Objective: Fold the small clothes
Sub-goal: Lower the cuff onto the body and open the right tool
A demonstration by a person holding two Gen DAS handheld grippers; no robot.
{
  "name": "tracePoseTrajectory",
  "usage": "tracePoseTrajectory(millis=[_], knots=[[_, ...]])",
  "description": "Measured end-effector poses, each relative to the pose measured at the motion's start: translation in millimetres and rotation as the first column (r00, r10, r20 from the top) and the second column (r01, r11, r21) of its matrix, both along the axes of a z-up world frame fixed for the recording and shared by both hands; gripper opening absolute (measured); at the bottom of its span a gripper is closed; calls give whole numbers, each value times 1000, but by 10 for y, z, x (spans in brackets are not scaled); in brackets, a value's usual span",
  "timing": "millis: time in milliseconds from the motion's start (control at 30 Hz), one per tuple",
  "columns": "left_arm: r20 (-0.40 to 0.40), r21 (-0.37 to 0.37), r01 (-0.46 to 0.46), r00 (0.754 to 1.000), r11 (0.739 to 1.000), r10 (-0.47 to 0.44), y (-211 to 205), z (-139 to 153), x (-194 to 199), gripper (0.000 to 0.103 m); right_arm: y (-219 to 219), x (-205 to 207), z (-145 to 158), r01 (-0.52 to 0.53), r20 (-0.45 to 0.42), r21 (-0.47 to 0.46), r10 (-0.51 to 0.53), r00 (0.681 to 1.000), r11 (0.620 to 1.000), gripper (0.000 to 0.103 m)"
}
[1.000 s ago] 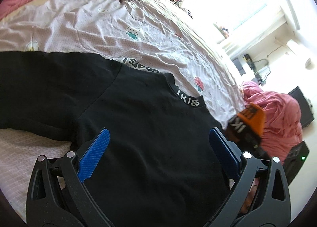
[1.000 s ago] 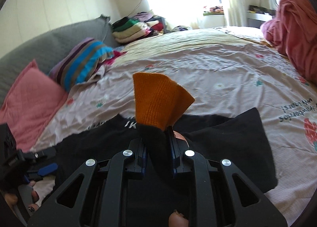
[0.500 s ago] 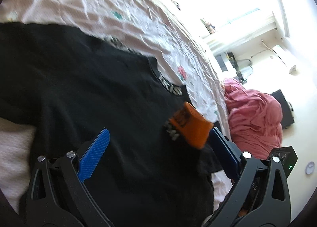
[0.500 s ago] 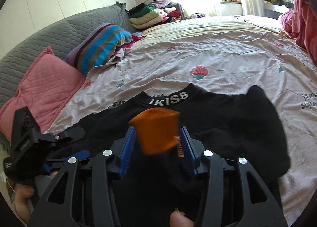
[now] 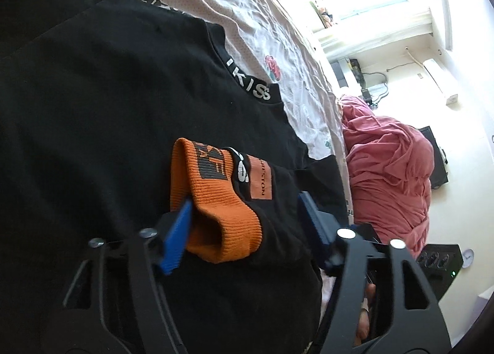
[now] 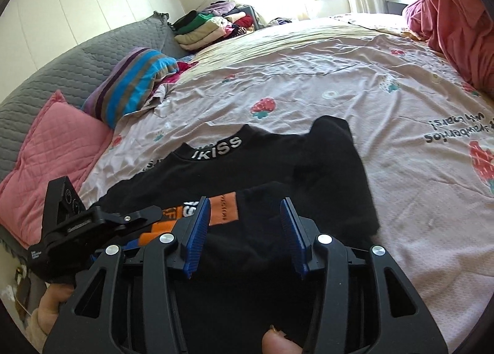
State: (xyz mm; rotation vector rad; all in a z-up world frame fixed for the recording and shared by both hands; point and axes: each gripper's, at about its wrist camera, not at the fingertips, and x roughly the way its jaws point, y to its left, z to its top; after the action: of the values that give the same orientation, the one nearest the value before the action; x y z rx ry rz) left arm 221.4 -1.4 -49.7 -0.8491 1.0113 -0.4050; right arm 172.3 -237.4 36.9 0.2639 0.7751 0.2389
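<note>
A black sweatshirt (image 6: 278, 165) with an "IKISS" collar (image 6: 216, 147) lies on the bed. Its right sleeve is folded across the body, and the orange cuff (image 5: 213, 196) lies on the black front. My left gripper (image 5: 244, 224) is open, its jaws on either side of the cuff, which lies between them. My right gripper (image 6: 244, 227) is open and empty, just above the folded sleeve (image 6: 265, 224). The left gripper (image 6: 102, 224) shows at the left of the right wrist view, at the cuff (image 6: 157, 230).
The bed has a pink strawberry-print sheet (image 6: 355, 97). A pink pillow (image 6: 52, 144) and a striped pillow (image 6: 136, 82) lie at the left. Folded clothes (image 6: 213, 25) are stacked at the back. A red blanket (image 5: 389, 181) is heaped at the right.
My right gripper carried the sleeve across the sweatshirt, opened and let go of the cuff. The cuff now lies on the front between my left gripper's jaws.
</note>
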Motion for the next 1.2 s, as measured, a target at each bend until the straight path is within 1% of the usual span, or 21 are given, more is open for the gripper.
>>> tracePoseTrajectory(millis=[33,67,100,133,167,267,367,400,467,500,533,633,700,867,933,967,1100,1200], knots=[[5,0,-1,1000,1000,1,-11,-1,5,33,-24,-8,-3,4,-1,2,-4,1000,1000,46],[11,1,0,1000,1000,0,-24,3,17,25,-55,-20,-3,10,-2,5,-10,1000,1000,46],[15,5,3,1000,1000,-3,-23,11,27,10,-85,-28,1,16,-2,4,-16,1000,1000,46],[25,10,2,1000,1000,-2,-19,33,33,1,-110,-36,7,20,-1,3,-20,1000,1000,46],[46,9,-5,999,1000,4,-5,87,31,0,-143,-47,14,28,0,5,-28,1000,1000,46],[107,2,-22,994,1000,22,63,287,27,0,-222,-57,43,35,4,7,-35,999,999,46],[204,42,-54,978,998,45,151,631,-35,0,-292,-68,58,45,8,5,-45,999,999,46],[239,58,-74,969,996,58,205,759,-78,0,-312,-69,55,49,8,6,-50,999,999,46],[281,86,-102,957,991,74,298,922,-146,0,-334,-60,50,56,6,7,-56,998,998,46],[289,97,-108,954,989,76,321,958,-158,0,-345,-58,42,58,5,7,-58,998,998,46],[295,103,-113,952,988,79,346,985,-174,0,-354,-51,30,62,2,3,-62,998,998,46],[281,121,-115,957,986,77,420,966,-184,0,-347,-7,0,76,-7,-19,-76,997,997,46],[262,138,-113,962,984,74,447,904,-187,0,-317,12,-29,86,-11,-59,-87,996,995,46],[214,167,-115,974,979,78,489,723,-180,1,-246,55,-98,77,-20,-123,-80,997,989,46],[210,183,-126,974,975,87,522,701,-196,18,-214,69,-120,69,-26,-130,-73,997,989,46],[218,193,-129,972,973,86,543,704,-215,30,-197,76,-126,66,-25,-137,-70,997,988,46],[243,246,-166,964,955,105,601,772,-268,31,-123,114,-150,49,-19,-177,-53,998,983,46],[269,298,-198,956,934,117,604,848,-300,31,-43,163,-174,35,-18,-205,-39,999,978,47]])
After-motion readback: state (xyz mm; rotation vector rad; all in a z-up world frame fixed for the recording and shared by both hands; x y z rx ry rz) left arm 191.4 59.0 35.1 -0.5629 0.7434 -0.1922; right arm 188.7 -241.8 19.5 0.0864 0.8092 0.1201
